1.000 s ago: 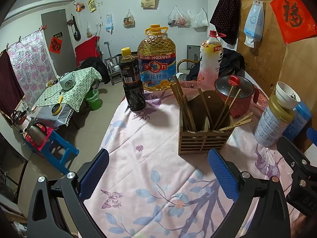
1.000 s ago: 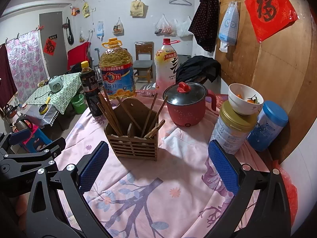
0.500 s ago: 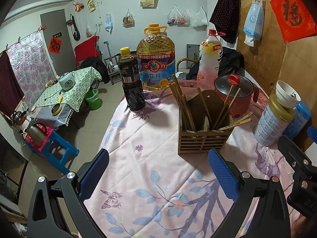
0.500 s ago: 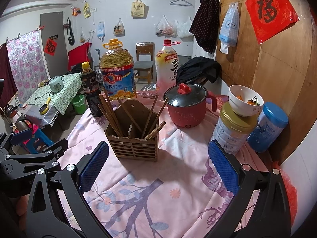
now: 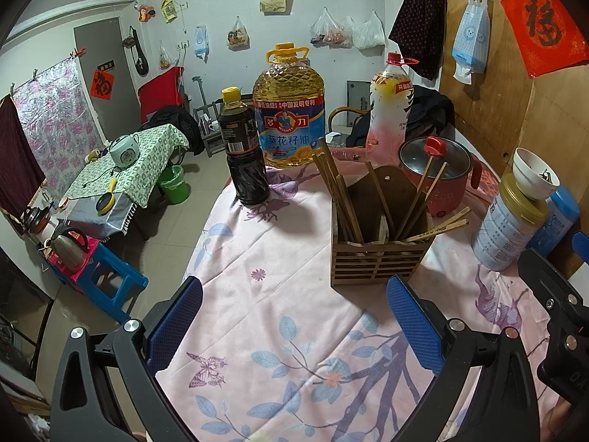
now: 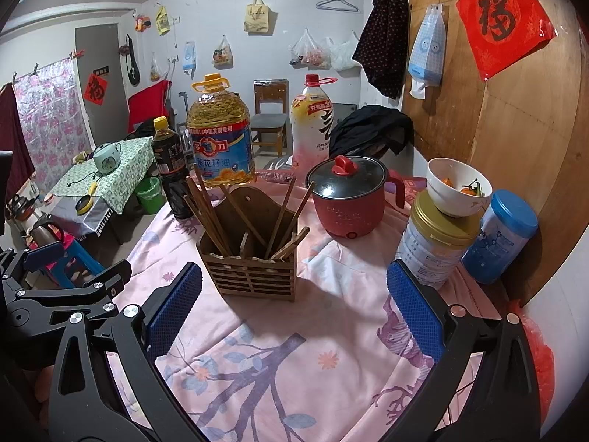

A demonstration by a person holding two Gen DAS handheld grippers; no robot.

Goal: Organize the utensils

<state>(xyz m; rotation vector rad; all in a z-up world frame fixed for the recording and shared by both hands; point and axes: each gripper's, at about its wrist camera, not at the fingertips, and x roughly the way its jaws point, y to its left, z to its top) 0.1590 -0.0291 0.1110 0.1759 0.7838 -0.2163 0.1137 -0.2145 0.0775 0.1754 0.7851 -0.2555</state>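
Chopsticks [image 5: 416, 202] splay from wooden holder [image 5: 379, 258]: light, stiff, slippery-looking; pinch mid-shaft. Left gripper [image 5: 294, 328] and right gripper [image 6: 294, 309] both spread wide, empty.

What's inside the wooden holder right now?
The wooden holder holds wooden chopsticks standing at slants, several bunched at its left side, others leaning right. A divider splits the inside. The slatted walls hide their lower ends and the bottom.

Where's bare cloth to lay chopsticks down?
Free: the cloth in front of the holder, between both open grippers; also left of the holder, below the soy bottle. Crowded: behind and right, by the pot and tins.
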